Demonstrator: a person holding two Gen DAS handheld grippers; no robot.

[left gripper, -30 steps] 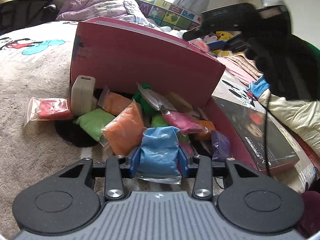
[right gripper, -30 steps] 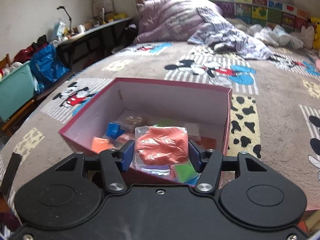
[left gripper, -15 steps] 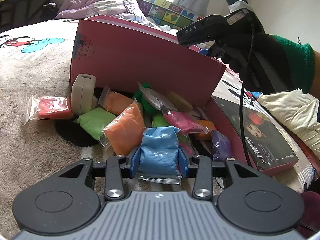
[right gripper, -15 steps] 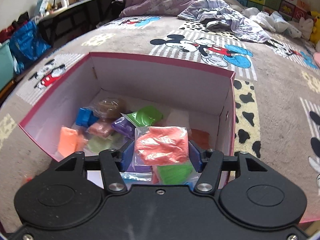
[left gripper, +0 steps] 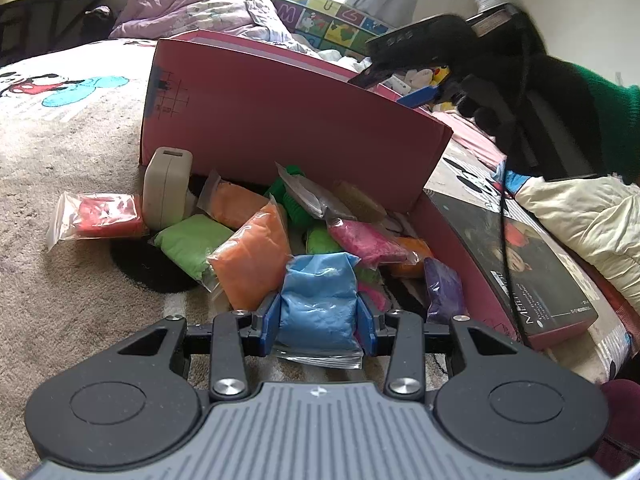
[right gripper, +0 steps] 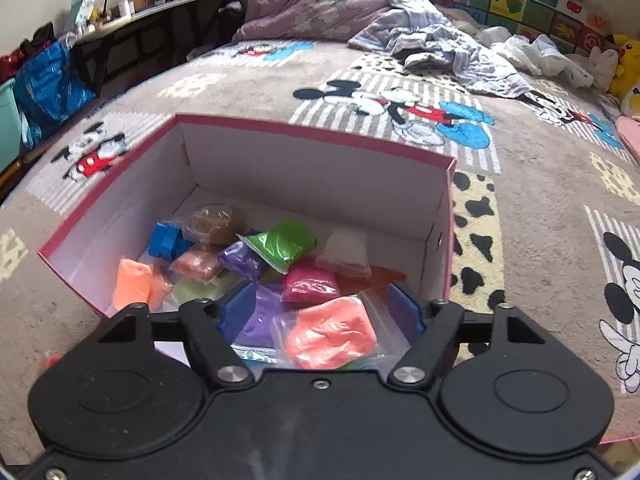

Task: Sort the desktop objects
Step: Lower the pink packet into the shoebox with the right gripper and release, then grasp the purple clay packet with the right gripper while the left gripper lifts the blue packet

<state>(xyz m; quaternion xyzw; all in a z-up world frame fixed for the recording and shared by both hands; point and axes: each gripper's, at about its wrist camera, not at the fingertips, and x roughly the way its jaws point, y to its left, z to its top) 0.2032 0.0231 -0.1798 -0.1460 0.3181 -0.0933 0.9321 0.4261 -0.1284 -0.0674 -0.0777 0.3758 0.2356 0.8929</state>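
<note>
My left gripper point(left gripper: 318, 322) is shut on a blue clay bag point(left gripper: 318, 300), low over a pile of coloured clay bags point(left gripper: 252, 256) on the carpet in front of the pink box point(left gripper: 280, 120). My right gripper point(right gripper: 322, 312) is open above the box's point(right gripper: 312, 132) near end. A salmon clay bag point(right gripper: 330, 334) lies loose between its jaws, on the several bags inside the box. The right gripper also shows in the left wrist view point(left gripper: 420, 92) over the box's rim.
A red clay bag point(left gripper: 102, 216) and a beige charger block point(left gripper: 166, 188) lie left of the pile. The box lid point(left gripper: 516, 264) lies at the right beside a cream cushion point(left gripper: 588, 224). Bedding point(right gripper: 360, 12) lies behind the box.
My right gripper has opened and let go of the salmon bag, which dropped into the box. My left gripper has kept still with the blue bag.
</note>
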